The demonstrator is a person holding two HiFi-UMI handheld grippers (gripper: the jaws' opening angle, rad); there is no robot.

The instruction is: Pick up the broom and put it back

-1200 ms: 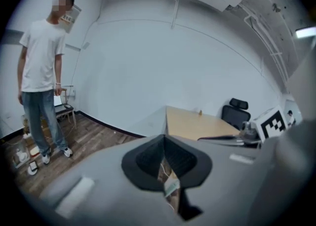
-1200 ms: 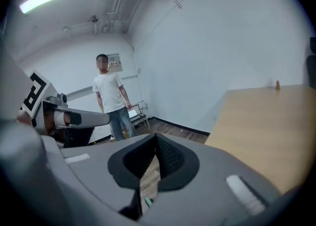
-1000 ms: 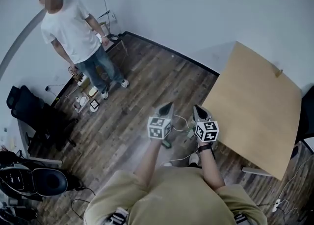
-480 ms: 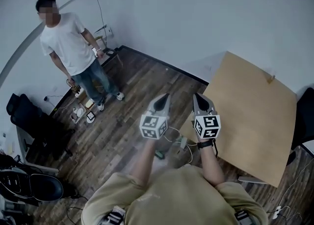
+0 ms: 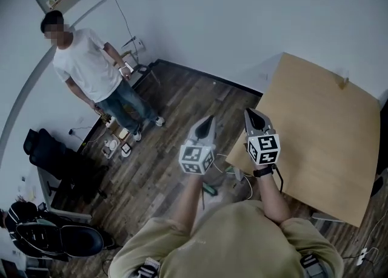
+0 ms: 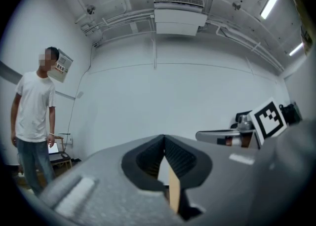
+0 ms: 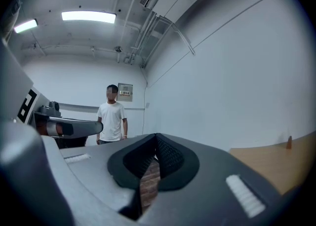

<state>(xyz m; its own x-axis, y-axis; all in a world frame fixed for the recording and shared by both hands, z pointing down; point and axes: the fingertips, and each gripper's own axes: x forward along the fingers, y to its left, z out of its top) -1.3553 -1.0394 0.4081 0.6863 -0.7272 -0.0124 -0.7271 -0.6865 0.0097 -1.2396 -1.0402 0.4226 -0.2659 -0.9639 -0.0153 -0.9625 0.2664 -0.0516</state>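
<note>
No broom shows in any view. In the head view my left gripper and right gripper are held side by side in front of my chest, pointing away over the wooden floor. Both are shut, tips meeting, with nothing between them. The left gripper view looks along the shut left gripper at a white wall, with the right gripper's marker cube at its right. The right gripper view looks along the shut right gripper toward the room's corner.
A person in a white T-shirt stands by the wall at the left. A light wooden table fills the right side. Cables lie on the floor below the grippers. A black office chair stands at the left.
Both grippers have risen together, still side by side and shut. The head view has shifted a little; the standing person has stayed in place.
</note>
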